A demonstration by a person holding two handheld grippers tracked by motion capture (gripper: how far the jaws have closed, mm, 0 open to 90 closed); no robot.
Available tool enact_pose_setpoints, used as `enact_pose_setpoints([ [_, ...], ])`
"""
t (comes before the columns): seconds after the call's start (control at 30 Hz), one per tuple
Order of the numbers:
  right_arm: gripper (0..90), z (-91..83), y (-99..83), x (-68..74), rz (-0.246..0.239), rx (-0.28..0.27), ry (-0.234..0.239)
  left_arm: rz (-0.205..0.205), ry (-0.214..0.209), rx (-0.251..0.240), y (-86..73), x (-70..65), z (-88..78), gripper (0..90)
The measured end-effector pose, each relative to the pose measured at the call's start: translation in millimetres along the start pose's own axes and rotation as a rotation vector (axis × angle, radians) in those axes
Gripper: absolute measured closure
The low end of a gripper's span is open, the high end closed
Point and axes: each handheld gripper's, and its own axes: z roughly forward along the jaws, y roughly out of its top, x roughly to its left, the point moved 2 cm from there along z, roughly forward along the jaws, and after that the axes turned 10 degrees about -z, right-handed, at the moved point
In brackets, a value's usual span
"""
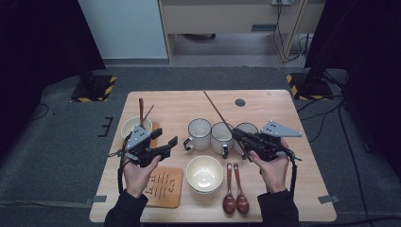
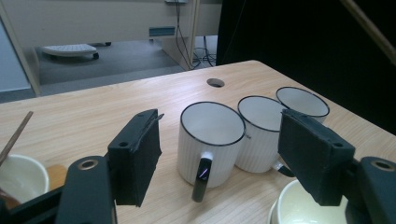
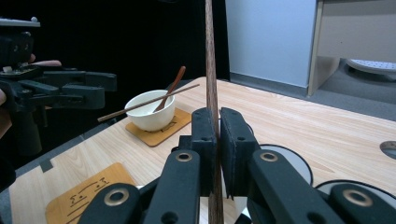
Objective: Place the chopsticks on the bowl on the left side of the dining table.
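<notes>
My right gripper (image 1: 236, 134) (image 3: 218, 135) is shut on a long dark wooden chopstick (image 1: 215, 106) (image 3: 209, 56), which slants up and away over the table. In the high view my left gripper (image 1: 165, 137) hangs above the table left of the mugs, open with nothing between its jaws. The left gripper view shows the same gripper (image 2: 224, 156) looking at three white black-rimmed mugs (image 2: 210, 140) (image 1: 199, 133) in a row. At the back left a small white bowl (image 1: 135, 126) (image 3: 149, 113) sits on a wooden coaster (image 3: 156, 132), holding a wooden spoon (image 3: 171, 87) and a second chopstick (image 3: 149, 101).
A stack of larger white bowls (image 1: 204, 174) sits near the front centre, with two wooden spoons (image 1: 235, 191) to its right. An empty wooden coaster (image 1: 164, 187) lies at the front left. A round cable hole (image 1: 240, 102) is near the table's far edge.
</notes>
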Motion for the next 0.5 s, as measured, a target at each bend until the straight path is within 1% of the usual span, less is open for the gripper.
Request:
enact_pose_setpoints([
  [0.1,84.9,1.1,0.5,1.9,-0.003,-0.001,0.006,-0.004,-0.019,-0.004,1.8,-3.6,0.7,29.3],
  [0.17,84.8,2.1,0.9,3.1,-0.005,-0.002,0.01,0.001,-0.021,-0.001,3.0,-5.0,1.3,29.3],
  [0.3,84.9,4.2,1.6,6.0,-0.011,-0.003,0.019,-0.004,-0.036,-0.013,6.7,-9.5,2.6,29.2],
  [0.5,84.8,7.4,2.2,9.7,-0.015,0.001,0.03,-0.004,-0.066,-0.021,10.9,-21.1,9.2,29.4],
])
